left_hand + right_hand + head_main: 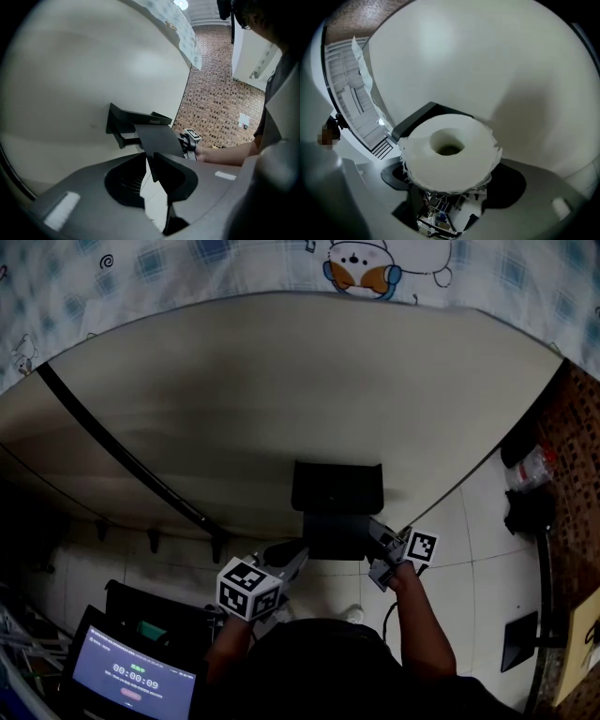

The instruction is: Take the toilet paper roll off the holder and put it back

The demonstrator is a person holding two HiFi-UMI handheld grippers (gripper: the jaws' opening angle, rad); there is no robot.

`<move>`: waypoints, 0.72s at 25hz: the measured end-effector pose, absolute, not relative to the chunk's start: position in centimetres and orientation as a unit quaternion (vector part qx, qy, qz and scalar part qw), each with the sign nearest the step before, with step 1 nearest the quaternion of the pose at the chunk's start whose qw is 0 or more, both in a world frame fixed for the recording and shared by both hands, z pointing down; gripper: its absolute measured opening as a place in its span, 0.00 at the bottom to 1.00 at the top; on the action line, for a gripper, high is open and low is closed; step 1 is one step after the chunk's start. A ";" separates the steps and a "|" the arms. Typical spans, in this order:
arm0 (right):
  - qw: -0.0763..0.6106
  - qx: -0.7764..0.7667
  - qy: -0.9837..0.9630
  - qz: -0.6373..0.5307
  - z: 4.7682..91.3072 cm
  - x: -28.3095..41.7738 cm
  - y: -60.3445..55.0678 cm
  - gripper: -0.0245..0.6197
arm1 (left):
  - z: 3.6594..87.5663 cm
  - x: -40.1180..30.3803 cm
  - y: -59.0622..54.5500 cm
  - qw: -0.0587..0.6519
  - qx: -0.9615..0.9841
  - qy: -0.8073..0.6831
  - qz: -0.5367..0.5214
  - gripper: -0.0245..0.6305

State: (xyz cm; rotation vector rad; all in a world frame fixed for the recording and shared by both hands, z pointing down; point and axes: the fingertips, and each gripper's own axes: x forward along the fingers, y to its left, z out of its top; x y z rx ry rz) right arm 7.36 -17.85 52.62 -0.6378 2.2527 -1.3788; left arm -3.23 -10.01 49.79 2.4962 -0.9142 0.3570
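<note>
A black toilet paper holder (337, 486) is fixed to the cream wall, with a flat black flap (333, 532) hanging down in front. The flap (157, 137) runs down between the jaws of my left gripper (149, 161), which is shut on its lower edge. The white toilet paper roll (449, 152) shows end-on with its core hole towards the camera, close against the holder (417, 117). My right gripper (452, 178) holds it with jaws spread wide on either side. In the head view the left gripper (277, 582) and right gripper (386, 557) flank the flap, and the roll is hidden.
A monitor with a timer (131, 676) stands low at the left. A black strip (122, 456) runs slantwise along the wall. A brick wall (577, 446) and dark objects lie at the right, over a white tiled floor (469, 549). Patterned cloth (234, 263) hangs above.
</note>
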 end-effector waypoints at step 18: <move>0.186 -0.151 0.801 -0.549 54.1 2.6 -17.1 0.69 | 50.3 -3.4 -10.3 0.225 0.906 -0.328 0.142 0.15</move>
